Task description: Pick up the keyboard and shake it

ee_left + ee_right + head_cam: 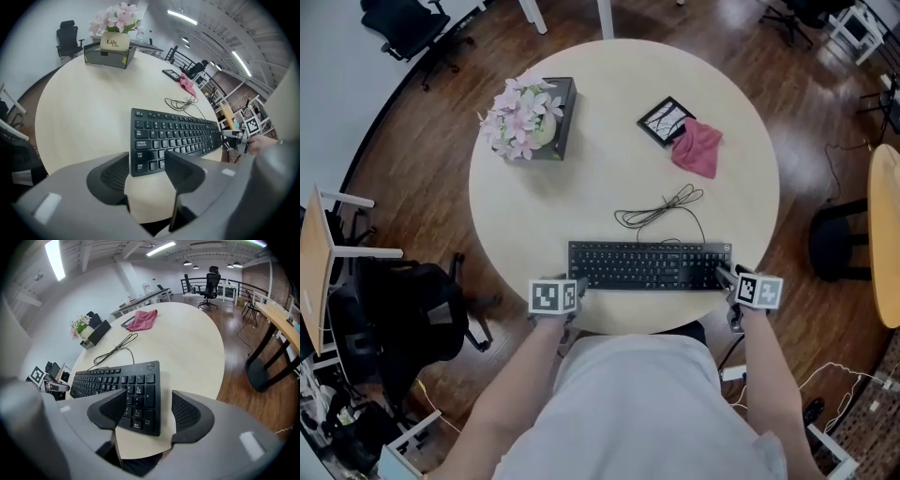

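Should the pads be closed only on the near corners, the thin black keyboard (649, 265) could be levered out of one grip or tipped once it is shaken. Its loose cable (661, 208), coiled on the round table (609, 141) just behind it, could also be dragged or snagged. The keyboard is laid flat by the table's near edge, its left end corner framed between the parted jaws of the left gripper (145, 176) and its right end corner between the wider-parted jaws of the right gripper (147, 416); nothing is held by either, and no pad is seen pressing on it.
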`<state>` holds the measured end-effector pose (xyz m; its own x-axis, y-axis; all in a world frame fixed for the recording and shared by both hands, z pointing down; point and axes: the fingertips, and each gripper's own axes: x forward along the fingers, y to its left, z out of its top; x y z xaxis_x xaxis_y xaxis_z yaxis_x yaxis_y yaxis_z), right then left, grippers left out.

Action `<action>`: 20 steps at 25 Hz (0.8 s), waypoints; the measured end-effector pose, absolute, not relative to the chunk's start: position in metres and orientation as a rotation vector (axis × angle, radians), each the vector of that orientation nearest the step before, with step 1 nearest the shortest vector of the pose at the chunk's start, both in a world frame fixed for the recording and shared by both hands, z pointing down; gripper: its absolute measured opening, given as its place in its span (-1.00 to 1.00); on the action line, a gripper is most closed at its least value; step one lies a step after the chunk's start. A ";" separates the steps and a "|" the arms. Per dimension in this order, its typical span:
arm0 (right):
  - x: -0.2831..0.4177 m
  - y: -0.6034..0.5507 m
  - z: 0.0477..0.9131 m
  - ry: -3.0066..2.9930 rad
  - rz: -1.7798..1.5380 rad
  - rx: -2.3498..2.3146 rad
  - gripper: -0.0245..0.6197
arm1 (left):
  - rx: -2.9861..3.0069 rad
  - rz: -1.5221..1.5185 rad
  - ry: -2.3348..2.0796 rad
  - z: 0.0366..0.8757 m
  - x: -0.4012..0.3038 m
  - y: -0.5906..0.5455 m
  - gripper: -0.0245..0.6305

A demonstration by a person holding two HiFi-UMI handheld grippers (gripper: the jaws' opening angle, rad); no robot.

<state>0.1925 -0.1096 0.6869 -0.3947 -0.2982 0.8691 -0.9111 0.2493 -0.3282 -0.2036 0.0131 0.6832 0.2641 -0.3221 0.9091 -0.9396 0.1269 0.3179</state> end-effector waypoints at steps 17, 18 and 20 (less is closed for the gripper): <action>0.172 -0.110 0.693 -1.856 1.217 1.012 0.02 | 1.427 0.543 -1.304 0.696 -0.221 -0.019 0.09; 0.171 -0.112 0.692 -1.853 1.206 1.013 0.02 | 1.431 0.539 -1.303 0.695 -0.218 -0.021 0.09; 0.168 -0.114 0.693 -1.834 1.187 1.014 0.03 | 1.440 0.527 -1.303 0.693 -0.215 -0.028 0.09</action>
<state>0.1682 -0.1138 0.6930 -0.4341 -0.2288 0.8713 -0.8886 0.2676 -0.3724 -0.2155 -0.0284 0.6932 0.3033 -0.4246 0.8531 -0.8983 0.1714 0.4047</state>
